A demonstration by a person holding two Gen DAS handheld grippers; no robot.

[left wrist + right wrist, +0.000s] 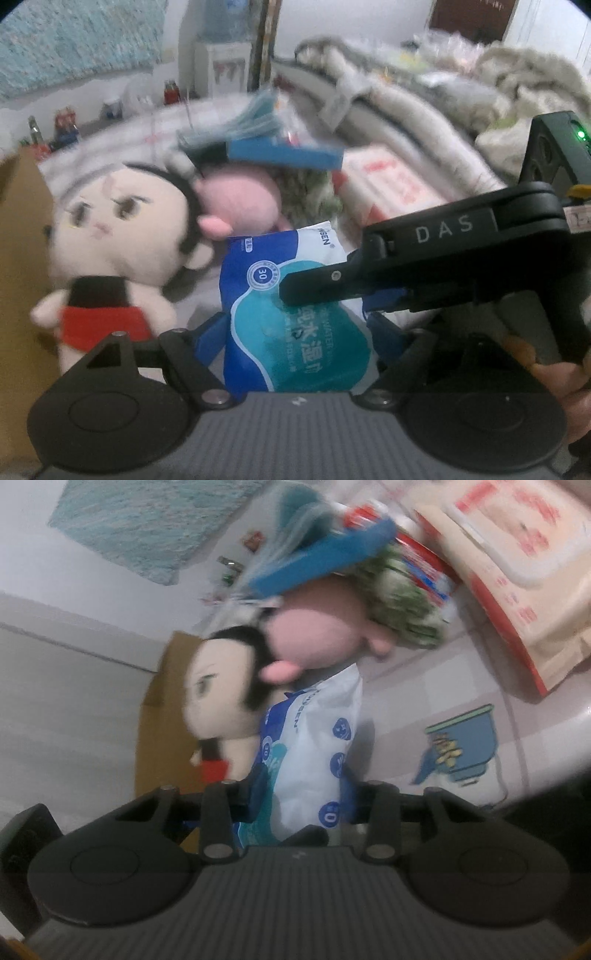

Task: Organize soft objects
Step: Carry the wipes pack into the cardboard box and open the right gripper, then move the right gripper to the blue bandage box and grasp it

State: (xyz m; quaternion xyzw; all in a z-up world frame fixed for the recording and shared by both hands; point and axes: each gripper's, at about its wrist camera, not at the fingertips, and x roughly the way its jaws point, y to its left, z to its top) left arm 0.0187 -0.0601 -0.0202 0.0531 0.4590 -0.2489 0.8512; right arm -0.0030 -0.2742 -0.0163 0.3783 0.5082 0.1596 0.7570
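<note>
One wet-wipe pack [295, 317] between both grippers' jaws, right [303, 794] pinching, left [295, 332] spread; two plush toys [110, 236] behind.

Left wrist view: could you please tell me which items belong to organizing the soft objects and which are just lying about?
Belonging:
- wet wipes pack, between both grippers' fingers
- doll plush
- pink plush

Lying about:
- cardboard box
- bottles behind
- water dispenser

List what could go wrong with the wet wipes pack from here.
1. Both the left gripper and the right gripper straddle the wet wipes pack; a tug between them could tear it.
2. The doll leans against the pack and may topple when it lifts.
</note>
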